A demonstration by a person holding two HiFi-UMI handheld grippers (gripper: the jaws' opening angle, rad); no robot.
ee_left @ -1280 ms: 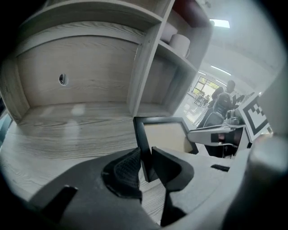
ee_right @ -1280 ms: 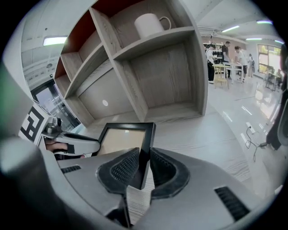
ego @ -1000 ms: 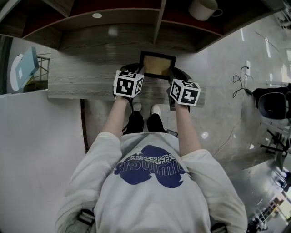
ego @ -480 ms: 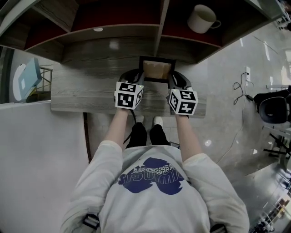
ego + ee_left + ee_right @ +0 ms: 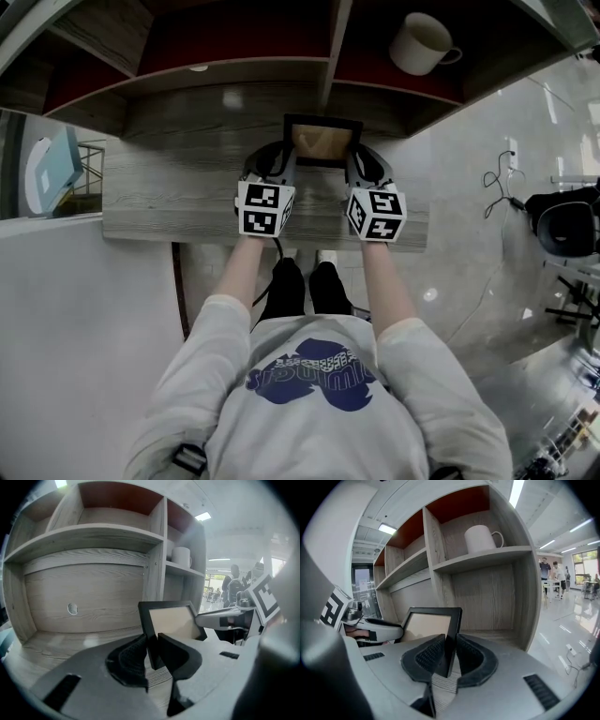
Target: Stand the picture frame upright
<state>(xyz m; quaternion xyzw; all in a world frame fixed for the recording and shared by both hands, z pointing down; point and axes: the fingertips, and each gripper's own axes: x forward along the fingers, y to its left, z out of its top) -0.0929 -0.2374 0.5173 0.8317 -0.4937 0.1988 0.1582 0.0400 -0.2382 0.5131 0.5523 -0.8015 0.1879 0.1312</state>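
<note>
The black picture frame [image 5: 322,141] with a tan panel stands tilted back on the wooden shelf board [image 5: 178,187], under the upper shelf. My left gripper [image 5: 281,161] is shut on the frame's left edge, and my right gripper [image 5: 357,165] is shut on its right edge. In the left gripper view the frame [image 5: 171,620] rises steeply from between the pads of my left gripper [image 5: 152,652]. The right gripper view has the frame [image 5: 431,624] edge-on, with my right gripper [image 5: 449,656] clamping its side. Whether the frame's lower edge touches the board I cannot tell.
A white mug [image 5: 422,42] stands in the upper right compartment, also visible as the mug [image 5: 480,538] in the right gripper view. A vertical divider [image 5: 330,37] splits the shelf above the frame. The board's front edge [image 5: 262,239] lies just behind the marker cubes. People stand far off at the right.
Both grippers keep their hold on the frame. The marker cubes have dropped a little toward the board's front edge, and the frame looks slightly steeper than a second ago.
</note>
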